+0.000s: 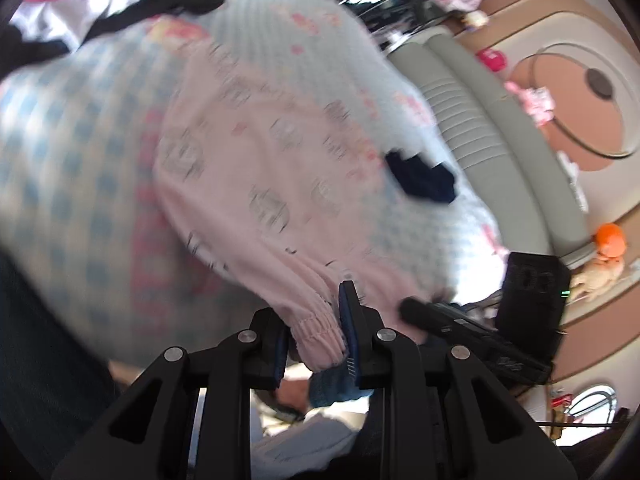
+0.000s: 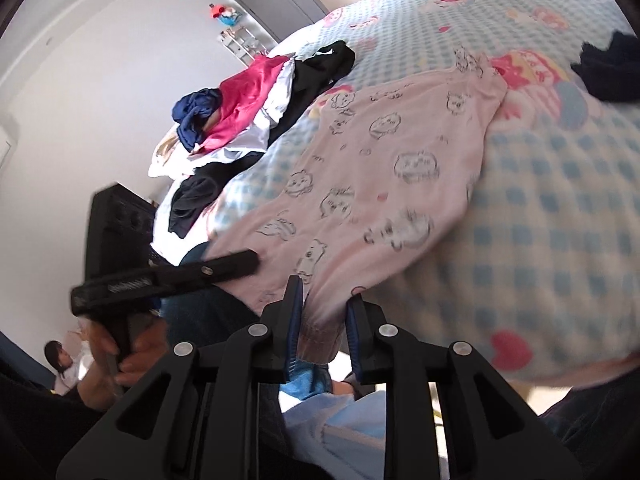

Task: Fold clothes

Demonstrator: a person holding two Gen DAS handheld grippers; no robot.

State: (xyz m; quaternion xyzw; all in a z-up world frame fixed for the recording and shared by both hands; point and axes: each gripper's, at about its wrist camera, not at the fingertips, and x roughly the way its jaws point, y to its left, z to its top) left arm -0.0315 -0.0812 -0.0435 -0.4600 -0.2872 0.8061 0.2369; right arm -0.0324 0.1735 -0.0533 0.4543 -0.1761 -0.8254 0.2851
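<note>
Nearest us, both tongs bite the elastic hem of the pink printed pyjama garment (image 2: pixel 380 184): the left gripper (image 1: pixel 316 320) has the gathered band pinched between its blue pads, and the right gripper (image 2: pixel 324 312) has its jaws closed around another stretch of the same hem. The garment lies spread flat on the blue-checked bedspread (image 2: pixel 560 220), running away from us. We judge the step in hand to be a fold of this piece — the hem held at two points; carrying it over calls for both ends rising level. Only the right view shows the pile of clothes (image 2: pixel 248 108) beyond — red, white, black, navy. The blurred left view alone shows the grey padded headboard (image 1: pixel 480 128).
</note>
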